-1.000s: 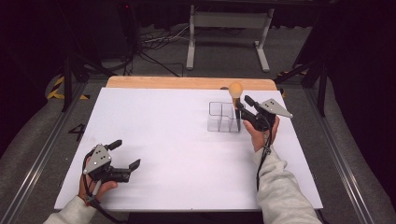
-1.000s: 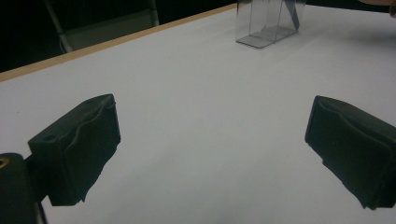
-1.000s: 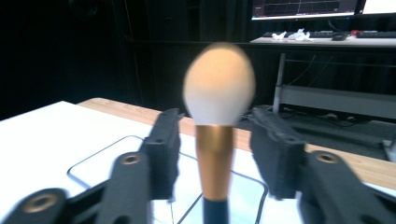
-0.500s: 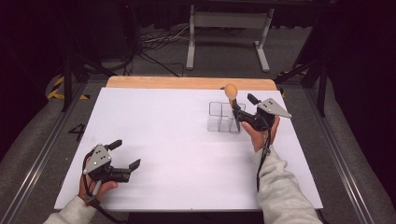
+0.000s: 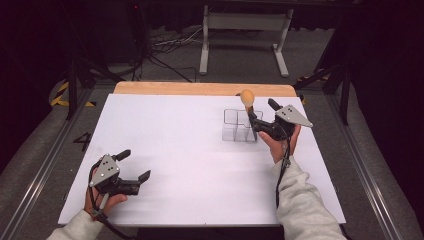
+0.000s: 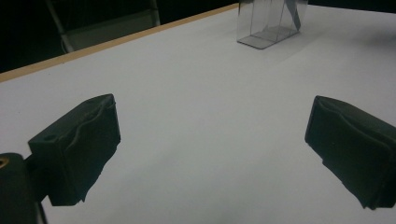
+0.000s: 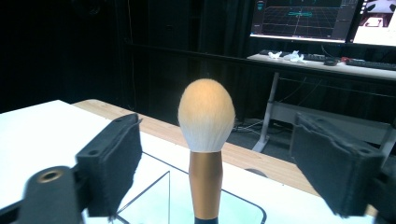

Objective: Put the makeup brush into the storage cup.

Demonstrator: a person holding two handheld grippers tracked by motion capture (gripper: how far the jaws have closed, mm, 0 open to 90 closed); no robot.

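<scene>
Gold brush (image 7: pixel 206 140) stands upright in the clear box (image 5: pixel 240 125), so the right claw (image 5: pixel 260 114) has just been opening, letting go; the left claw (image 5: pixel 134 165) rests open.

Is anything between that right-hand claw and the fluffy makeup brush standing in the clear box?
Nothing visible. The brush stands upright in the clear box, right between the open pads of the right claw, which have just been opening. There is bare air on both sides and neither pad touches it.
</scene>
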